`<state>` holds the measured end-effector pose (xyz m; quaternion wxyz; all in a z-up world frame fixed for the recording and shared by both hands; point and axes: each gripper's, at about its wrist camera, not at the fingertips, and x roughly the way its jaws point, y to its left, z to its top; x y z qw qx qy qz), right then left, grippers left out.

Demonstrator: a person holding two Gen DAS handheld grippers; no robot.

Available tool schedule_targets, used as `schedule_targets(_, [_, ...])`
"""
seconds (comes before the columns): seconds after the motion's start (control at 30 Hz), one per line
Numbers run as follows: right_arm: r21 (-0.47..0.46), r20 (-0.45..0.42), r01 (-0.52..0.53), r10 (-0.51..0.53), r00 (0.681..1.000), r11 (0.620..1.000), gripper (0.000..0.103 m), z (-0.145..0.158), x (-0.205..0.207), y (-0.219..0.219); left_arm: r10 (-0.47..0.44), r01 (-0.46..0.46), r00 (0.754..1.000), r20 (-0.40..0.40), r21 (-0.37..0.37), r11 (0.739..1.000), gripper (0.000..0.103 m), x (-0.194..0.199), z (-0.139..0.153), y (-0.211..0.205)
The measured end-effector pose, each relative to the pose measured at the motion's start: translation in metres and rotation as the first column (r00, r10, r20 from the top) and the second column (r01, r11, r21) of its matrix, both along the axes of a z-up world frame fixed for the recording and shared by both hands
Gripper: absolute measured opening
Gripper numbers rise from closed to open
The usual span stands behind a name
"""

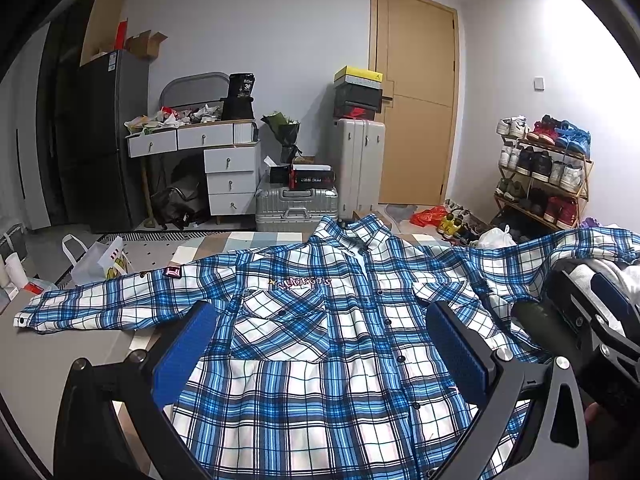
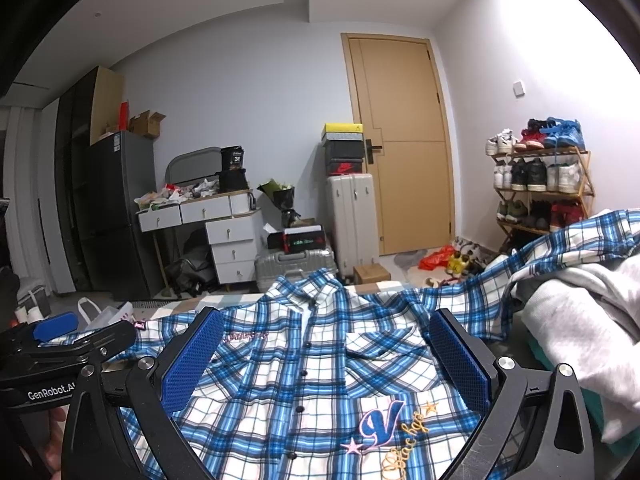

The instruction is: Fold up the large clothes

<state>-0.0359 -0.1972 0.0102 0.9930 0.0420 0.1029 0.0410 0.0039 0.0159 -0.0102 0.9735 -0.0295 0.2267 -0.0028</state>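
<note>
A blue and white plaid button-up shirt [image 1: 320, 340] lies face up and spread on the bed, collar away from me, sleeves out to both sides. It fills the lower part of the right wrist view [image 2: 312, 384], where a "V" patch shows. My left gripper [image 1: 320, 344] is open above the shirt's chest, holding nothing. My right gripper [image 2: 324, 360] is open above the shirt's front, holding nothing. The right gripper's body shows at the right edge of the left wrist view [image 1: 592, 320], and the left gripper's body at the left of the right wrist view [image 2: 60, 344].
A pile of grey and white clothes [image 2: 580, 320] lies on the bed to the right, on the shirt's sleeve. Beyond the bed stand suitcases [image 1: 296, 204], a drawer desk [image 1: 224, 168], a fridge [image 1: 108, 140], a shoe rack [image 1: 544, 172] and a door [image 1: 416, 96].
</note>
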Motion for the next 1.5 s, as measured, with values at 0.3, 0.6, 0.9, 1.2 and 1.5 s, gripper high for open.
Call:
schedule_targets(0.3, [-0.005, -0.005, -0.005, 0.005, 1.0, 1.0, 0.103, -0.001, 0.0, 0.002, 0.0, 0.0, 1.0, -0.003, 0.0, 1.0, 0.102, 0.0, 0.0, -0.001])
schedule_targets(0.6, [-0.008, -0.012, -0.004, 0.004, 1.0, 1.0, 0.103, -0.003, 0.002, 0.002, -0.003, 0.003, 1.0, -0.007, 0.0, 1.0, 0.102, 0.0, -0.002, -0.002])
schedule_targets(0.9, [0.035, -0.064, 0.034, -0.032, 0.997, 0.999, 0.103, -0.003, 0.011, -0.013, -0.013, 0.013, 0.999, -0.044, -0.003, 1.0, 0.102, 0.006, -0.007, -0.001])
schedule_targets(1.2, [0.21, -0.281, 0.275, -0.211, 0.936, 0.938, 0.103, 0.053, 0.026, -0.198, -0.05, 0.05, 0.994, -0.1, -0.004, 0.999, 0.102, 0.009, -0.011, -0.01])
schedule_targets(1.5, [0.317, -0.521, 0.503, -0.296, 0.801, 0.804, 0.101, 0.05, 0.054, -0.36, -0.068, 0.069, 0.989, -0.135, 0.006, 0.998, 0.102, 0.017, -0.014, -0.023])
